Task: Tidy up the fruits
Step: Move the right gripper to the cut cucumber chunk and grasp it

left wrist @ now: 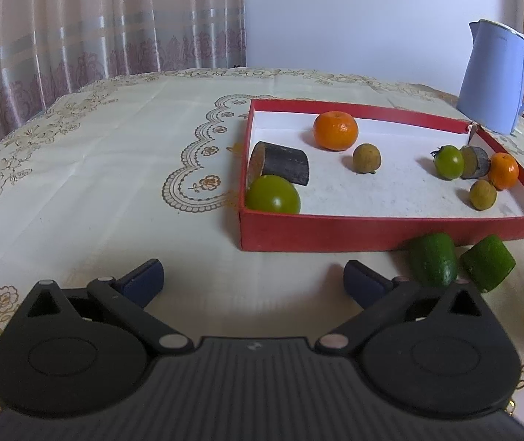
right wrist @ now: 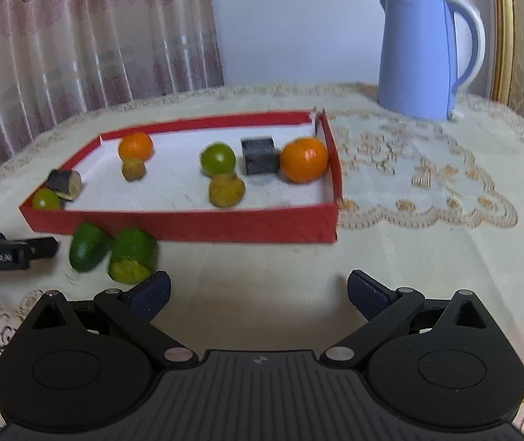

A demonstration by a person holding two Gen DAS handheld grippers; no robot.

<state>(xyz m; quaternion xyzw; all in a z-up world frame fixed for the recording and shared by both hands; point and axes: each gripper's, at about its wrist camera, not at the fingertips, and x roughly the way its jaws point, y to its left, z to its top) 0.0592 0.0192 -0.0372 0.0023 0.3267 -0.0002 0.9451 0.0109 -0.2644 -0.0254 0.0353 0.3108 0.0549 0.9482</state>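
- Left wrist view is showing the left gripper (left wrist: 252, 279) hanging released over the tablecloth (left wrist: 96, 169) just in front of the red tray (left wrist: 390, 229), its jaws spread wide with nothing between them
- Two green cucumber pieces (left wrist: 433, 259) are lying outside the red tray, right against its front wall; these look like the fruits yet to be sorted, while two mandarins (left wrist: 335, 130), two green tomatoes (left wrist: 273, 194), two brownish longans (left wrist: 366, 158) and two dark cut chunks (left wrist: 284, 165) are sitting inside the red tray
- The right gripper (right wrist: 258, 292) is also hanging unclenched and empty in front of the red tray, with the cut cucumber piece (right wrist: 133, 255) just beside its left finger (right wrist: 150, 292)
- Risk, as I am judging it: both grippers are sitting close to the same cucumber pieces, so reaching together could be knocking the tools into each other
- The rounded cucumber end (right wrist: 87, 251) is likely to be rolling away if a pad is nudging it off-centre
- A low carry over the front wall of the red tray could be catching the light cardboard and shifting the tray, setting the round fruits inside it rolling
- The blue kettle (right wrist: 423, 55) is standing well behind the red tray, out of the likely path
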